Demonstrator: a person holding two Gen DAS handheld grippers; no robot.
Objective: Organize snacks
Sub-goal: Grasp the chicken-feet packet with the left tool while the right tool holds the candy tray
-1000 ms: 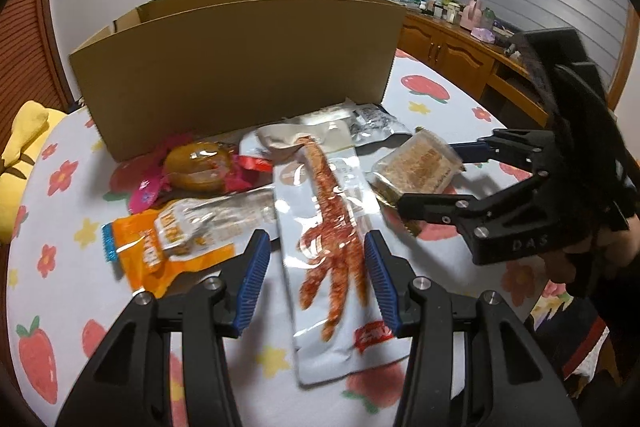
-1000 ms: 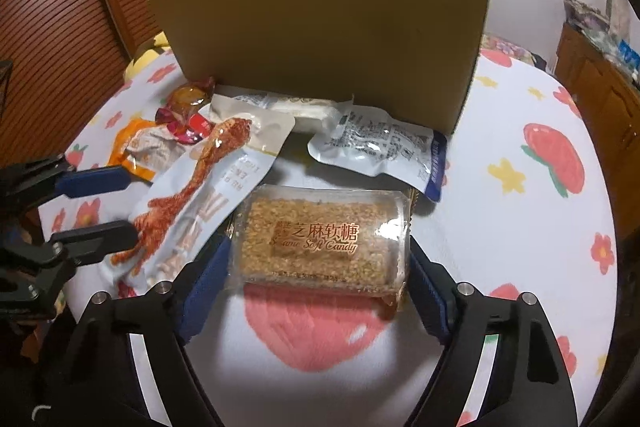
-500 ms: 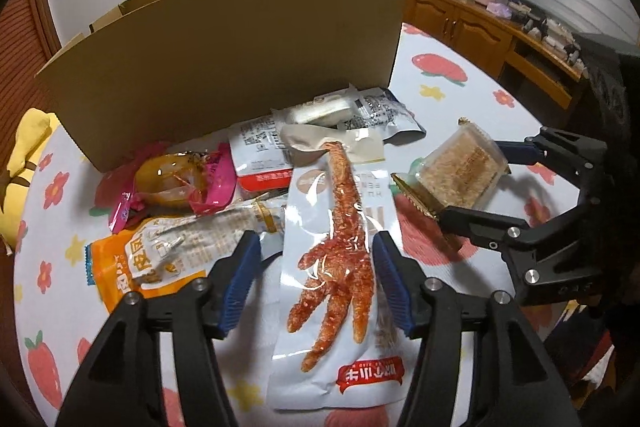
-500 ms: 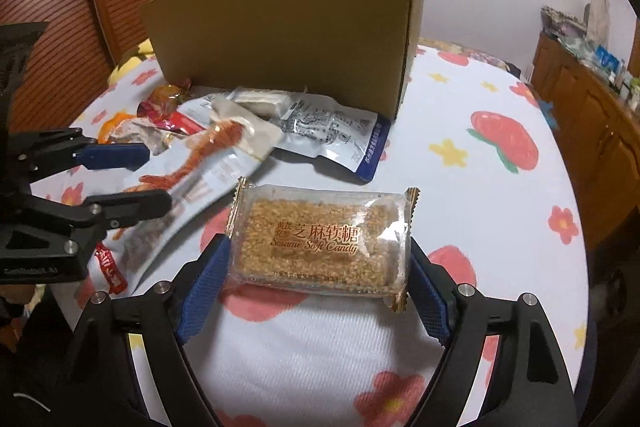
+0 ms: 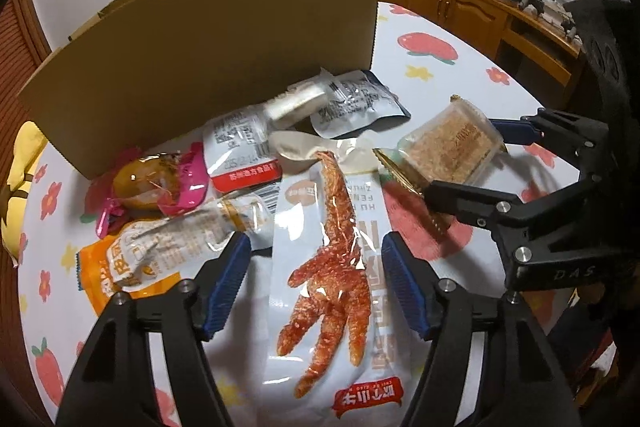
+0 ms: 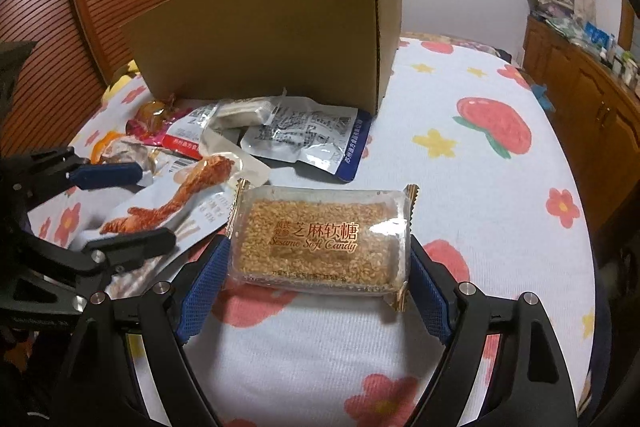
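A clear pack of sesame soft candy (image 6: 320, 239) is gripped by its ends in my right gripper (image 6: 316, 255), which is shut on it just above the tablecloth. The left wrist view shows the same pack (image 5: 448, 147) tilted in that gripper (image 5: 464, 157). My left gripper (image 5: 316, 255) straddles a white packet with a red chicken foot (image 5: 328, 251) lying flat. Its jaws are opening and the pads stand clear of the packet's edges. In the right wrist view that gripper (image 6: 154, 205) is at the left over the same packet (image 6: 168, 211).
A tall open cardboard box (image 5: 208, 67) stands behind the pile. Before it lie an orange packet (image 5: 132, 267), a pink-wrapped snack (image 5: 160, 179), a red-and-white packet (image 5: 240, 155) and a silver one (image 5: 352, 103). The strawberry tablecloth (image 6: 480, 187) covers the table; wooden cabinets (image 5: 460, 3) line the right.
My left jaws have spread wider and moved in over the chicken foot packet. The right gripper has swung a little with the candy pack still gripped.
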